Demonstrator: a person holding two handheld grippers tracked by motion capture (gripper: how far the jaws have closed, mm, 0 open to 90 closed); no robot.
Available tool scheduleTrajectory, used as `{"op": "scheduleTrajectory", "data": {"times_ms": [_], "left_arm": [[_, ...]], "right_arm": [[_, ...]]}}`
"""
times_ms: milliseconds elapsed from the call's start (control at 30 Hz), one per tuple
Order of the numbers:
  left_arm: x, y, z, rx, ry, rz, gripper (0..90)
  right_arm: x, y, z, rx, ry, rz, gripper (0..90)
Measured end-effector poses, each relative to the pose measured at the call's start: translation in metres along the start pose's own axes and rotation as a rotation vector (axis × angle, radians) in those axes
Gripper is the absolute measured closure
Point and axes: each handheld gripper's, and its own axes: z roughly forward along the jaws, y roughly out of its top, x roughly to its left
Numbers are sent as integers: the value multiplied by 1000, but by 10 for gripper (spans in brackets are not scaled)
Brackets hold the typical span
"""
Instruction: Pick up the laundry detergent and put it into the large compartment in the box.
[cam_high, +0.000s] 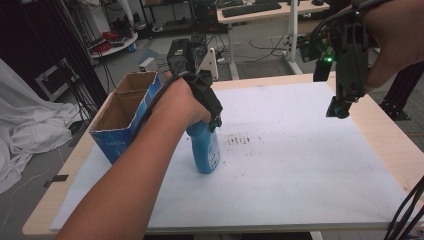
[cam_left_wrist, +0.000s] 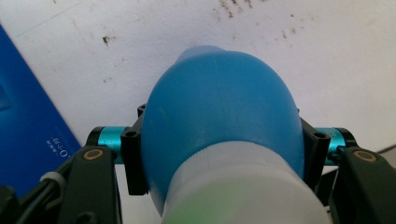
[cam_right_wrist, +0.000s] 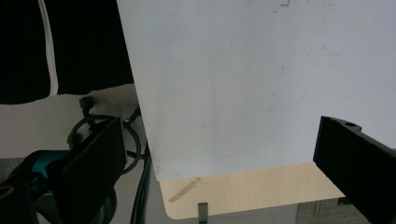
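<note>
You are working over a white paper sheet (cam_high: 300, 165) covering a pale wooden table (cam_high: 385, 130), dark smudges (cam_high: 242, 139) marking its middle. Right of them the sheet is lying bare. Your left gripper (cam_high: 202, 107) is pinching the blue plastic bottle (cam_high: 205, 147) (white-capped, upright) beside an open blue cardboard box (cam_high: 125, 120). Your right gripper (cam_high: 340, 107) is hanging spread above the far right edge.

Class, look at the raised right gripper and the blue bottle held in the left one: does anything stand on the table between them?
Nothing visible does. Between the right gripper and the blue bottle, clamped by the left gripper, lies only flat white sheet with dark smudges.
</note>
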Motion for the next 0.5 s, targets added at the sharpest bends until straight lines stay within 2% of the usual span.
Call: {"op": "scheduleTrajectory", "data": {"times_ms": [233, 300, 333, 400, 500], "left_arm": [[0, -5, -38, -9, 33, 69, 373], [1, -6, -44, -15, 34, 71, 373], [4, -9, -63, -30, 29, 72, 373], [8, -10, -76, -36, 20, 97, 372], [14, -12, -92, -37, 16, 112, 372]], "right_arm": [[-1, 3, 0, 1, 0, -5, 18], [0, 3, 0, 3, -1, -4, 18], [0, 4, -1, 3, 0, -10, 18], [0, 5, -1, 4, -1, -9, 18], [0, 7, -1, 1, -1, -13, 18]]}}
